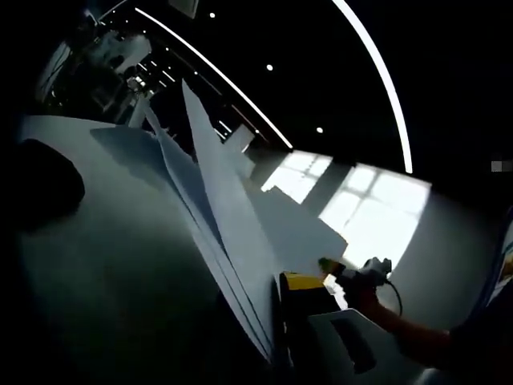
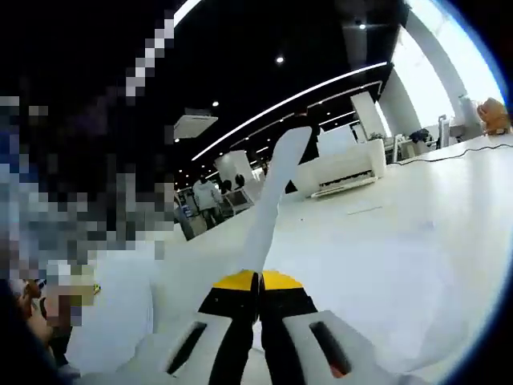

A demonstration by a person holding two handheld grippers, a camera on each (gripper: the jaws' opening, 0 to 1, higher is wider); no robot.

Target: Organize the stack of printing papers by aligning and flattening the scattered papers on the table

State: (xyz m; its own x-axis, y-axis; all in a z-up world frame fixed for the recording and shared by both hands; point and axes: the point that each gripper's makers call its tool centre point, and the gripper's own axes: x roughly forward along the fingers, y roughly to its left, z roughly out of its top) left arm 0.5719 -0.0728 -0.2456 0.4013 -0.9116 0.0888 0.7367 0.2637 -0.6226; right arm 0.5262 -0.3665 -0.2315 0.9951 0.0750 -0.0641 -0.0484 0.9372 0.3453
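Right gripper [image 2: 258,293] clenched on the papers [image 2: 268,204], lifted edge-on above the table [image 2: 417,241]; left gripper's state cannot be told; risk: sheets fan apart [image 1: 212,208], slip, crease.

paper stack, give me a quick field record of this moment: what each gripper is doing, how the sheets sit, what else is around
right gripper: jaws closed on the paper stack, pinching its edge
paper stack in right gripper view: lifted, seen edge-on, rising away from the jaws
paper stack in left gripper view: several sheets fanned apart, edges not aligned
left gripper: own jaws not distinguishable in its dark view
table: white surface under the paper
printer: white, at the far end of the table
person's hand: on the right gripper's handle
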